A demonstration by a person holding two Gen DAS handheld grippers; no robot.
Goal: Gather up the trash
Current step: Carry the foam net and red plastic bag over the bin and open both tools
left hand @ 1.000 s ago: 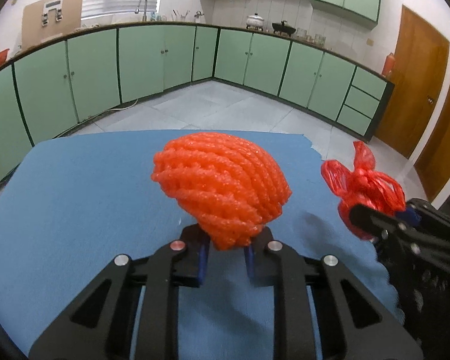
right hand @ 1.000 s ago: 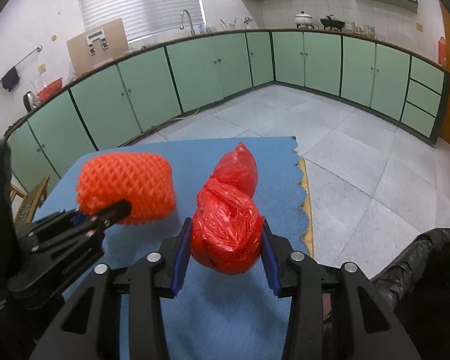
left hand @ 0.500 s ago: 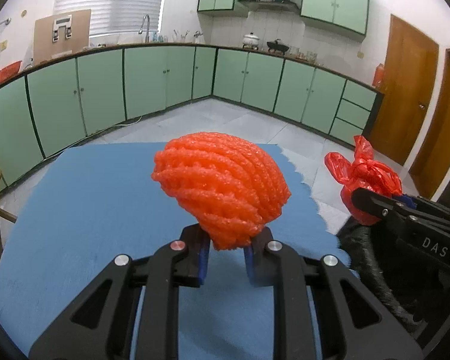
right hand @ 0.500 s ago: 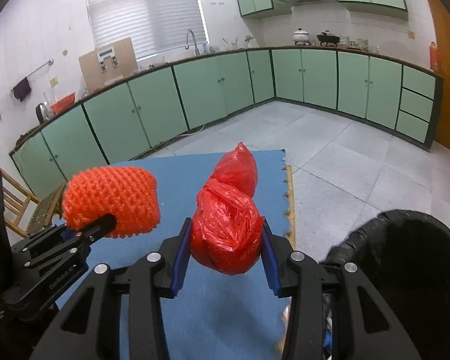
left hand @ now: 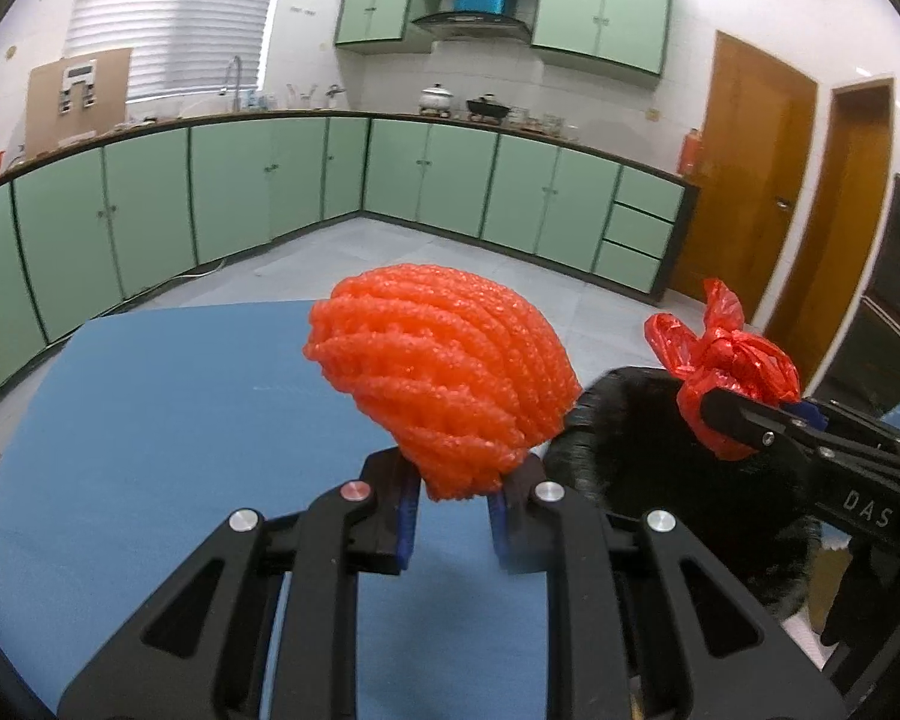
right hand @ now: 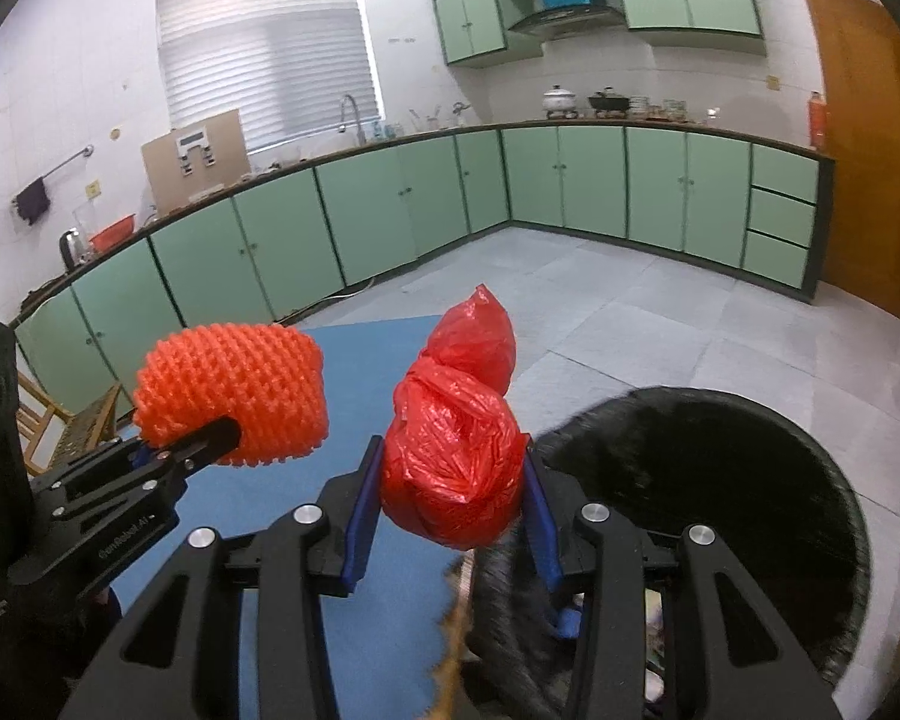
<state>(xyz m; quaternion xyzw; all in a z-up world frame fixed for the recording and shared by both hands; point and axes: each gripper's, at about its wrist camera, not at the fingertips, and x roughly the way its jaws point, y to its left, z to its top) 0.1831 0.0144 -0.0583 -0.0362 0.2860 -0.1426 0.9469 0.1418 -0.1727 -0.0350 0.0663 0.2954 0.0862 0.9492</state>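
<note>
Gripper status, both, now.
Left gripper: shut on the foam net.
Right gripper: shut on the red bag.

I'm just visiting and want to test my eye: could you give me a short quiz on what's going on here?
1. True or false: each hand-held gripper holds something.
2. What does the left hand-held gripper hold? A) orange foam net B) a cup
3. The right hand-held gripper clamps a red plastic bag beside the rim of a black ____.

Key: 1 true; 2 A; 3 bin.
</note>
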